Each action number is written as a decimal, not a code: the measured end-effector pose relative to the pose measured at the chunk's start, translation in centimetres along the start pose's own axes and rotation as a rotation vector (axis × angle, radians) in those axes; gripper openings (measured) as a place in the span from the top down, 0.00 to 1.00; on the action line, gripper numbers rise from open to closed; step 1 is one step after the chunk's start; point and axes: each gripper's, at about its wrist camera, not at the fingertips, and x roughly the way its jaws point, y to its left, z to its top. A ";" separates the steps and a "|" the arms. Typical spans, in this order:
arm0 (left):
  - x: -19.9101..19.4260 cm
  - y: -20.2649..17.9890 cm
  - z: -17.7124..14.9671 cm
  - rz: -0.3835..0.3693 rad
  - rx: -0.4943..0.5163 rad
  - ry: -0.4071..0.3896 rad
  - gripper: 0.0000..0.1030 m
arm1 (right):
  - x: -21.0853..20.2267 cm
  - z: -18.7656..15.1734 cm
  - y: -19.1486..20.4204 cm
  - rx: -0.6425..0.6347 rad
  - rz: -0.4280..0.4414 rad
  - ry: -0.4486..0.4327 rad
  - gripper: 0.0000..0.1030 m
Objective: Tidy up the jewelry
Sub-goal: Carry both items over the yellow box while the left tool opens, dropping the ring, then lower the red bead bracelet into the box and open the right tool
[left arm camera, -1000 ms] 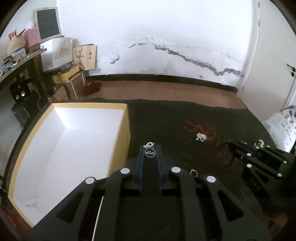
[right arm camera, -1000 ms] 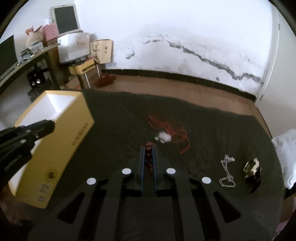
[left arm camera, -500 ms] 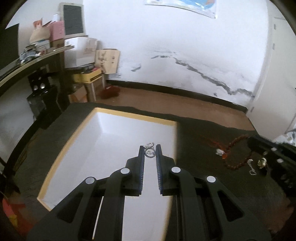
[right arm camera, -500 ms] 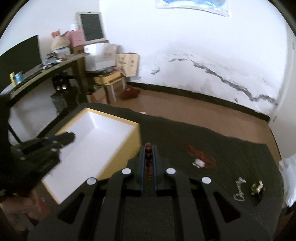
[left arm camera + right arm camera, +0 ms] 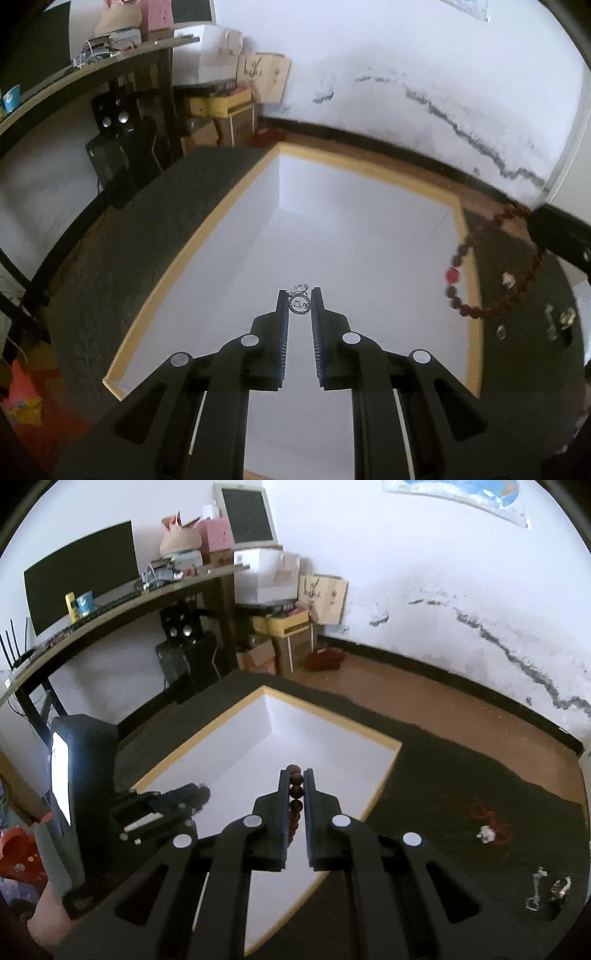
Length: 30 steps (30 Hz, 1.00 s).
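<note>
My left gripper is shut on a small silver ring pendant and hangs over the white inside of the yellow-rimmed box. My right gripper is shut on a dark brown bead bracelet, above the box near its right rim. In the left wrist view the bracelet dangles as a loop at the box's right edge, below the right gripper's black body. The left gripper shows in the right wrist view, low over the box's near left side.
On the dark cloth right of the box lie a red cord with a white charm, a silver chain and a gold piece. A desk with a monitor and stacked boxes stands at the back left.
Both grippers have swung left from the cloth to above the box, each keeping its piece. The bracelet has lifted off the cloth and now hangs by the box's right rim.
</note>
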 end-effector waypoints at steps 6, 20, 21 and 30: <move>2.3 -0.2 -1.3 0.009 0.029 0.064 0.88 | 4.1 -0.8 0.6 -0.010 -0.003 0.061 0.92; 3.7 1.2 -2.0 0.053 0.021 0.096 0.88 | 6.2 -1.3 0.8 -0.017 -0.016 0.091 0.92; 3.7 1.1 -2.1 0.052 0.026 0.099 0.88 | 6.2 -1.3 0.8 -0.017 -0.018 0.091 0.92; 2.6 0.4 -2.1 0.052 0.043 0.082 0.19 | 7.0 -0.9 1.0 -0.024 -0.035 0.107 0.92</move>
